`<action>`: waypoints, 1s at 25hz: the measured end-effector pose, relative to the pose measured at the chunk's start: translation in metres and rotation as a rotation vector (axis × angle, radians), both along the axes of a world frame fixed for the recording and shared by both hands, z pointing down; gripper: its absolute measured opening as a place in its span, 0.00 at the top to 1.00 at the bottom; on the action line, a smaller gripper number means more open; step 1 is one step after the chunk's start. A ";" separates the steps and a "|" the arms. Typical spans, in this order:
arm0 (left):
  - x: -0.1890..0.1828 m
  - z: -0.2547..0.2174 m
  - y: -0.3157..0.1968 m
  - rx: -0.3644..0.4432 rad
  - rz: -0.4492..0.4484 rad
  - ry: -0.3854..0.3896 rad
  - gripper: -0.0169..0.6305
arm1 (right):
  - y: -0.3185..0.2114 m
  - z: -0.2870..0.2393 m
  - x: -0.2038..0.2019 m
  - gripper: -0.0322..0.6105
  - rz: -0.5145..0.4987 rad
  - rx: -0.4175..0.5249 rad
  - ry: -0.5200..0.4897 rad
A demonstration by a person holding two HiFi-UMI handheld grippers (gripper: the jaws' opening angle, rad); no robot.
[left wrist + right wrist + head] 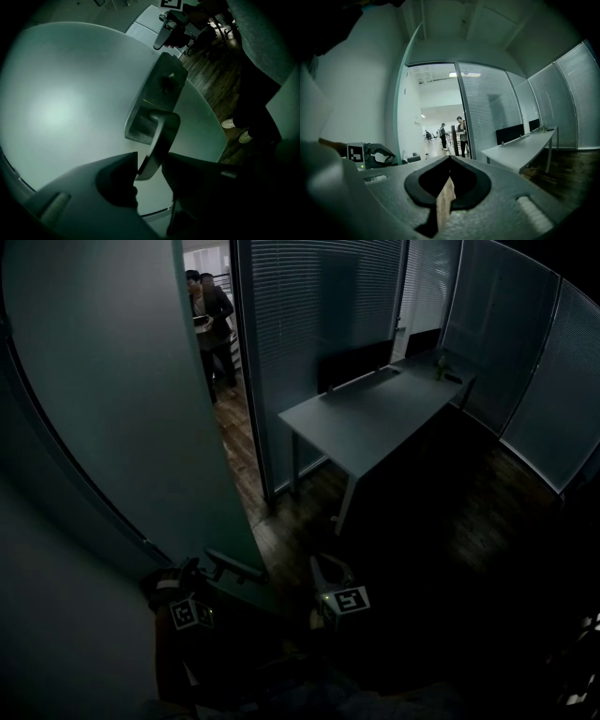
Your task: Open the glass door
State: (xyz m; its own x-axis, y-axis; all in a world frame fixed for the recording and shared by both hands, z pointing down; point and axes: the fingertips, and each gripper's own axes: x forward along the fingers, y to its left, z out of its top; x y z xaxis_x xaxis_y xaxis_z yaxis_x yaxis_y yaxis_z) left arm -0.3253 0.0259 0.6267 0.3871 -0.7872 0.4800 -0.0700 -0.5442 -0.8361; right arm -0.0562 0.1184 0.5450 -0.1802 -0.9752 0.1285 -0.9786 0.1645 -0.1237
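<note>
- The left gripper [152, 165] stood at the frosted glass door [61, 108], its jaws drawn in narrow on the free end of the lever handle [159, 136], one to each side of it. It looked a firm enough pinch to turn the lever or pull by it.
- Just beyond the jaw tips, the lever ran to a metal backplate [157, 101] fixed flat on the glass near the door's edge. Gripping at the far end of the lever probably gave the most leverage.
- The door stood ajar, ahead of and to the left of both grippers. The gap past its edge showed a lit corridor, where people [208, 320] stood well away.
- The right gripper [448, 178] hung low beside the left one and clear of the door. Its jaws were closed to a thin slit and held nothing, so it appeared to be kept out of the door's way.
- A long desk [375, 413] stood ahead and to the right of the right gripper, against the blind-covered partition.
- By the look of it the opening was under way, and the door would need to be pulled further by the handle.
</note>
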 end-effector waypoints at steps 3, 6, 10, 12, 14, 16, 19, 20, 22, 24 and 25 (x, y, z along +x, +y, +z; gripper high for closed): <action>-0.004 -0.001 0.004 0.005 -0.005 0.002 0.72 | 0.001 -0.001 -0.007 0.95 -0.015 -0.001 0.008; -0.005 -0.002 0.006 -0.005 -0.008 -0.004 0.72 | 0.000 -0.003 -0.009 0.95 -0.024 0.000 0.008; -0.007 -0.002 0.010 -0.006 -0.014 0.006 0.72 | 0.001 -0.004 -0.010 0.95 -0.031 -0.002 0.013; -0.006 -0.003 0.009 0.003 -0.029 0.028 0.71 | 0.001 -0.003 -0.009 0.95 -0.035 -0.002 0.016; -0.008 -0.002 0.010 0.010 -0.063 0.069 0.70 | 0.001 0.000 -0.011 0.95 -0.041 -0.001 0.017; -0.012 -0.004 0.012 0.003 -0.107 0.134 0.68 | 0.000 -0.001 -0.015 0.95 -0.051 -0.002 0.022; -0.018 -0.009 0.017 -0.015 -0.160 0.239 0.65 | -0.003 -0.004 -0.021 0.95 -0.068 -0.008 0.027; -0.019 -0.009 0.020 -0.027 -0.176 0.274 0.65 | -0.003 -0.004 -0.023 0.95 -0.072 -0.010 0.028; -0.020 -0.010 0.030 -0.070 -0.204 0.354 0.67 | -0.003 -0.002 -0.024 0.95 -0.077 -0.013 0.028; -0.020 -0.015 0.041 -0.110 -0.220 0.459 0.72 | -0.002 0.000 -0.026 0.95 -0.080 -0.018 0.027; -0.020 -0.024 0.047 -0.112 -0.224 0.529 0.77 | -0.002 0.000 -0.027 0.95 -0.082 -0.022 0.026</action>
State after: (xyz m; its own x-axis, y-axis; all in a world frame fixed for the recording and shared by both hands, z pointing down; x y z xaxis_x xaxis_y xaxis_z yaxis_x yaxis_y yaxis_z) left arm -0.3453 0.0727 0.6028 0.4267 -0.8332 0.3516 -0.5858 -0.5509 -0.5945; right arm -0.0829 0.1166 0.5452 -0.2555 -0.9543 0.1552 -0.9649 0.2415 -0.1031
